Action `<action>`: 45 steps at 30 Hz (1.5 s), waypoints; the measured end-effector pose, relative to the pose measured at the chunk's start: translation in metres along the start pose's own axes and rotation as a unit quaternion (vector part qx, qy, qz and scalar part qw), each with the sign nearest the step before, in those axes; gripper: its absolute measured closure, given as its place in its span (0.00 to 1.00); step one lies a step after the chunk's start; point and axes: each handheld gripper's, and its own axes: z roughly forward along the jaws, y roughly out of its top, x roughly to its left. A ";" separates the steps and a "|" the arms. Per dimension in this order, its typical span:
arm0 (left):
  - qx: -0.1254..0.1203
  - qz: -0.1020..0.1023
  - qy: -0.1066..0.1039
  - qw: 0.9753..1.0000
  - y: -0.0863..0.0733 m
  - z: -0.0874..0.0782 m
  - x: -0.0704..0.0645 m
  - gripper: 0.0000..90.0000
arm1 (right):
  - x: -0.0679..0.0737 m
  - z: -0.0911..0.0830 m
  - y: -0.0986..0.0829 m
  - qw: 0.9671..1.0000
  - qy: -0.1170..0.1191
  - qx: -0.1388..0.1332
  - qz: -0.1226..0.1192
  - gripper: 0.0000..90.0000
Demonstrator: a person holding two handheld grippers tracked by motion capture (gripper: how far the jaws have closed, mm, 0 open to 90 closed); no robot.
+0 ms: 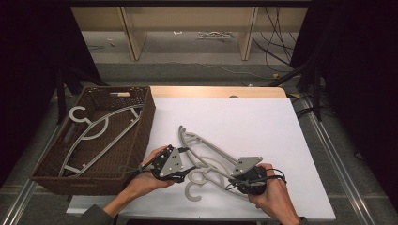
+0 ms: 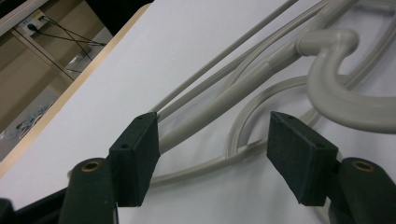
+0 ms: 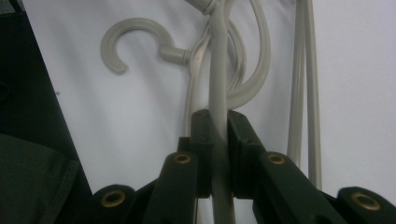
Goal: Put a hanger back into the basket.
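From above, two grey hangers (image 1: 206, 157) are seen lying tangled on the white worktop (image 1: 263, 126), just right of a wicker basket (image 1: 141, 136) in which more hangers (image 1: 96, 136) rest. The left gripper (image 1: 180, 176) and right gripper (image 1: 244, 183) are held at the tangle's near end.

In the left gripper view, the left gripper (image 2: 212, 154) is seen open, its jaws spread to either side of the hanger bars (image 2: 219, 100).

In the right gripper view, the right gripper (image 3: 219, 140) is seen clamped on one hanger arm (image 3: 218, 79), with a hook (image 3: 135, 39) lying beyond.
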 end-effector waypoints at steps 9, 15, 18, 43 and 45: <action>-0.004 0.046 -0.016 0.999 0.002 0.014 0.004 0.42 | 0.001 -0.008 0.002 1.000 -0.011 -0.008 -0.002 0.92; -0.009 0.075 -0.024 0.997 0.008 0.019 0.002 0.45 | 0.003 -0.010 0.004 1.000 -0.005 -0.006 -0.011 0.92; -0.016 0.093 -0.025 0.995 0.010 0.020 0.002 0.51 | 0.003 -0.014 0.005 1.000 0.003 -0.003 -0.016 0.92; -0.042 0.242 -0.040 0.969 0.051 -0.017 0.006 0.86 | -0.010 -0.054 0.006 0.995 -0.004 -0.098 -0.021 0.85; -0.032 0.236 -0.042 0.970 0.054 -0.018 0.005 0.86 | -0.010 -0.054 0.006 0.995 -0.012 -0.098 -0.018 0.83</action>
